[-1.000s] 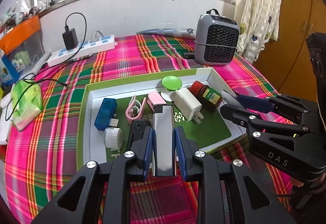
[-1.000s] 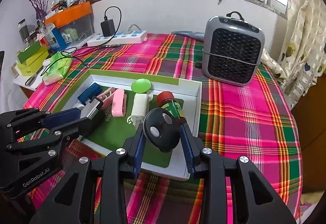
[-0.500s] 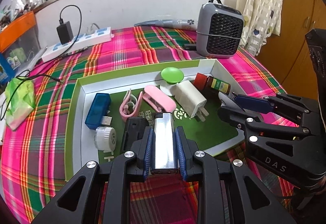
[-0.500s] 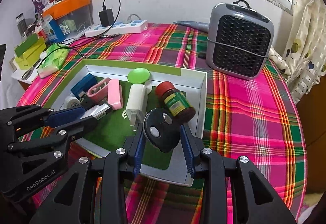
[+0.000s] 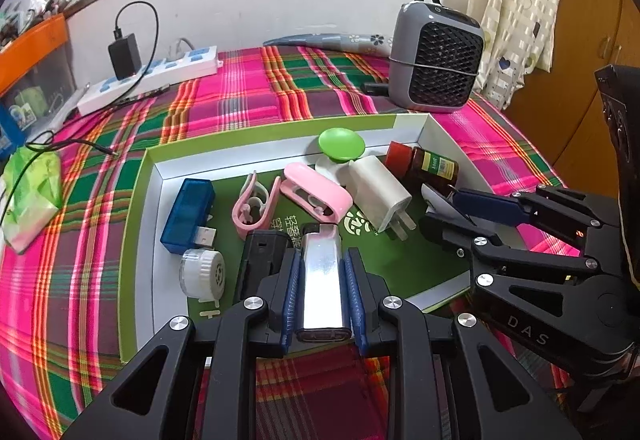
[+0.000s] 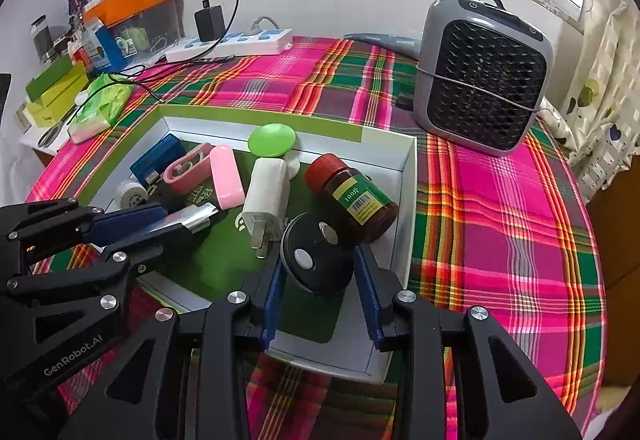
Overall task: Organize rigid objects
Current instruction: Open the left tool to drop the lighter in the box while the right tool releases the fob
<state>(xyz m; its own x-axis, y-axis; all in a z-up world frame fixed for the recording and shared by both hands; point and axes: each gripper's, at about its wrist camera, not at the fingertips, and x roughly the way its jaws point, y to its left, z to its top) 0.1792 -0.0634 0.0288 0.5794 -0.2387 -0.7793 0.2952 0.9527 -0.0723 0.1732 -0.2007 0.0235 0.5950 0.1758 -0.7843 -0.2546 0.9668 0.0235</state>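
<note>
Left wrist view: silver lighter [image 5: 322, 276] pinched between the left gripper [image 5: 322, 294] pads, long axis running straight out along the fingers, over the tray's near edge.
Tray [image 5: 154, 176]: green-and-white, on the plaid tablecloth [image 5: 240, 96]; black block [image 5: 258, 260] just left of the lighter, white plug [image 5: 378, 196] ahead and right.
Right wrist view: black round disc [image 6: 316, 258] sits between the right gripper [image 6: 318, 294] pads, which look slightly parted; I can't tell if they grip it.
Disc's spot: near right corner, brown bottle [image 6: 354, 198] touching behind it.
Key relation: free green floor lies ahead of the lighter, so it likely drops lengthwise beside the block.
</note>
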